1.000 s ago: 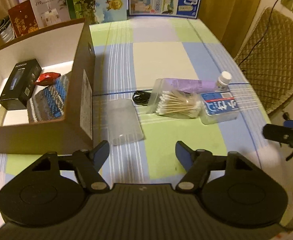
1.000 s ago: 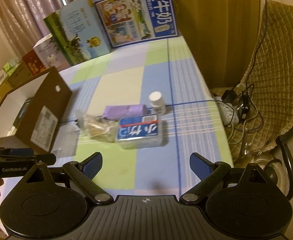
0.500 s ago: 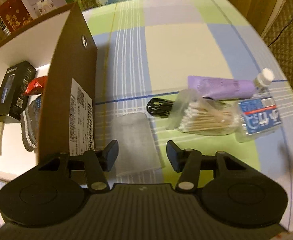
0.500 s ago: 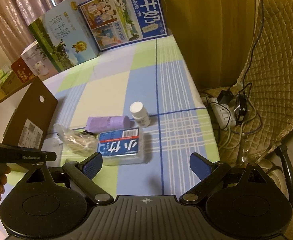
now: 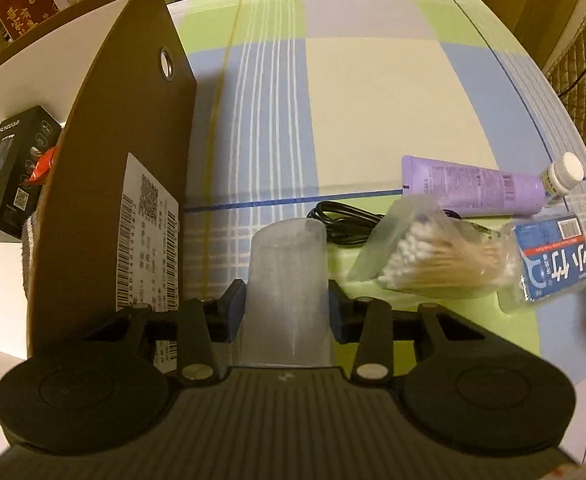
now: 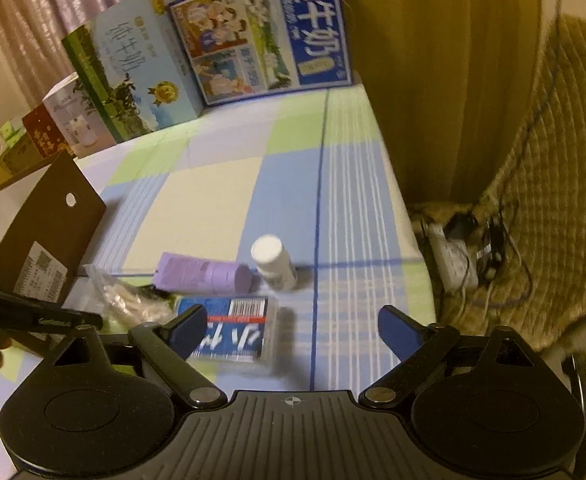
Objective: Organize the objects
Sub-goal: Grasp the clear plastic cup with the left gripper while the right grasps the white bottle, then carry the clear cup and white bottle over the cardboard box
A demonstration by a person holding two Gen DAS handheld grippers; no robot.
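Note:
A frosted translucent plastic case (image 5: 289, 264) stands between the fingers of my left gripper (image 5: 287, 308). Its jaws are closing and both pads touch the case's sides, right beside the brown cardboard box (image 5: 133, 140). To the right lie a black cable (image 5: 345, 220), a bag of cotton swabs (image 5: 425, 252), a purple tube (image 5: 473, 188), a small white-capped bottle (image 5: 563, 174) and a clear box with a blue label (image 5: 553, 256). My right gripper (image 6: 293, 330) hovers over that blue-labelled box (image 6: 233, 332). Its jaws are closing but still wide, and the box lies by the left finger, ungripped.
Inside the cardboard box lie a black carton (image 5: 9, 172) and a red packet (image 5: 43, 164). Milk cartons (image 6: 261, 40) line the table's far edge. A quilted chair (image 6: 553, 180) and a power strip (image 6: 453, 260) on the floor sit past the table's right edge.
My left gripper came down and forward onto the frosted case and narrowed around it. My right gripper moved closer over the blue-labelled box and its jaws narrowed a little.

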